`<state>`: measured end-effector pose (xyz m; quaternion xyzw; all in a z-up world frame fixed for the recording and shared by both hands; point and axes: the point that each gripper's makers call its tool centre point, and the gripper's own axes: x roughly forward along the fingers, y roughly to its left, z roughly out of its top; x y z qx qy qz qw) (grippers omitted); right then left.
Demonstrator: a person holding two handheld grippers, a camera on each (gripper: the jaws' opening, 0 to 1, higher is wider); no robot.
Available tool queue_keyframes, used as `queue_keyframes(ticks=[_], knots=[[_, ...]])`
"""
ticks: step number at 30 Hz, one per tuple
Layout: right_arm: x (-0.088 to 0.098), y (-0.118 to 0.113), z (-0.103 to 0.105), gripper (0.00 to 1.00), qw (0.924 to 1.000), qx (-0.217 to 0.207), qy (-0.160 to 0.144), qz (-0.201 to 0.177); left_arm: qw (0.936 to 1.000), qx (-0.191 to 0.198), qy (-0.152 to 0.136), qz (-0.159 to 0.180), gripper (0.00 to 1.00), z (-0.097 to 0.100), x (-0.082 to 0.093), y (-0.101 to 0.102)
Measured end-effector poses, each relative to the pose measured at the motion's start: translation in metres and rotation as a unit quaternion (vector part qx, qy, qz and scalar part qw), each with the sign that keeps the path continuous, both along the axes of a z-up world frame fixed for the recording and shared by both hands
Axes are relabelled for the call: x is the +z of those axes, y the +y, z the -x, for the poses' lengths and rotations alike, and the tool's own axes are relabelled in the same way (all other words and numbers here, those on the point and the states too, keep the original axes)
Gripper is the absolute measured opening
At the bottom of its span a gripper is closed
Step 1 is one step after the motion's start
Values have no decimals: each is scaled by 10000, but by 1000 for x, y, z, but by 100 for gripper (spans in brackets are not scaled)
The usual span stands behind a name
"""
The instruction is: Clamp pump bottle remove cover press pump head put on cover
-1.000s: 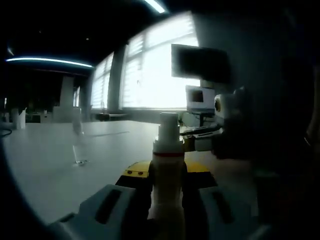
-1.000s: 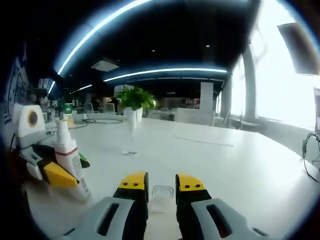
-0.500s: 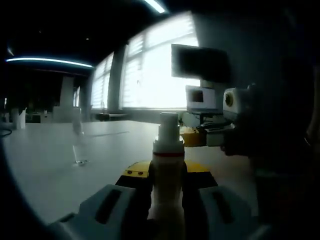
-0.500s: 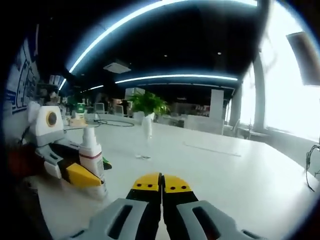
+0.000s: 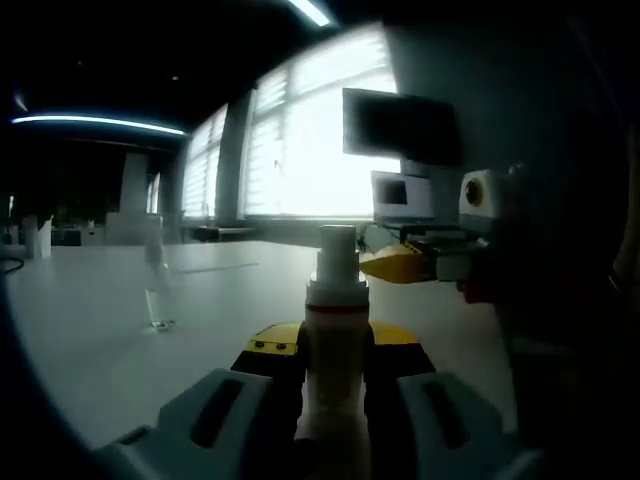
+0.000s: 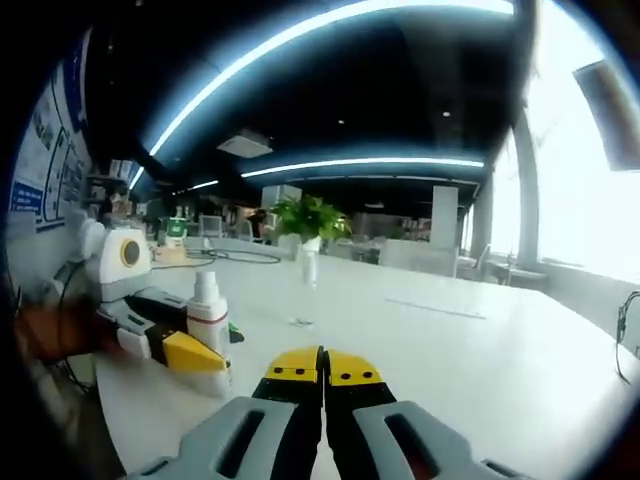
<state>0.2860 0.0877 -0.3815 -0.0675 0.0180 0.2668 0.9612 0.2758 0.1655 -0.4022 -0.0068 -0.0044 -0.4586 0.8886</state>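
Observation:
A white pump bottle (image 5: pixel 335 330) with a red band stands upright between the jaws of my left gripper (image 5: pixel 335 348), which is shut on its body. Its bare pump head (image 5: pixel 337 248) rises above the jaws. My right gripper (image 5: pixel 392 265) hangs just right of the pump head, level with it, yellow tips together. In the right gripper view, my right gripper (image 6: pixel 322 365) is shut with nothing between its fingers. To its left, the left gripper (image 6: pixel 205 355) holds the bottle (image 6: pixel 209 318) over the white table (image 6: pixel 450 340).
A tall clear glass-like object (image 5: pixel 157 290) (image 6: pixel 301 298) stands on the table beyond the bottle. A potted plant (image 6: pixel 308 215) stands further back. A dark monitor (image 5: pixel 400 125) and a small screen (image 5: pixel 403 195) sit before bright windows.
The right gripper had open jaws around a small clear cover on the table. It has shut empty and lifted, and the cover has dropped out of view. The left gripper still holds the bottle.

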Motion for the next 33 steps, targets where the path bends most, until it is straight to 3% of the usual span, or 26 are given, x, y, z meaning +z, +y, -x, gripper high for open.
queue_keyframes(ticks=[15,26,33], knots=[[-17,-7,12,0,9994,293,161,-123,10000,7,-1,-2,13,0,0,0],[-40,-14,13,0,9982,335,455,-213,10000,-5,-10,-11,13,0,0,0],[-40,-15,16,0,9984,383,368,-216,10000,-4,-18,-17,13,-1,-1,0]])
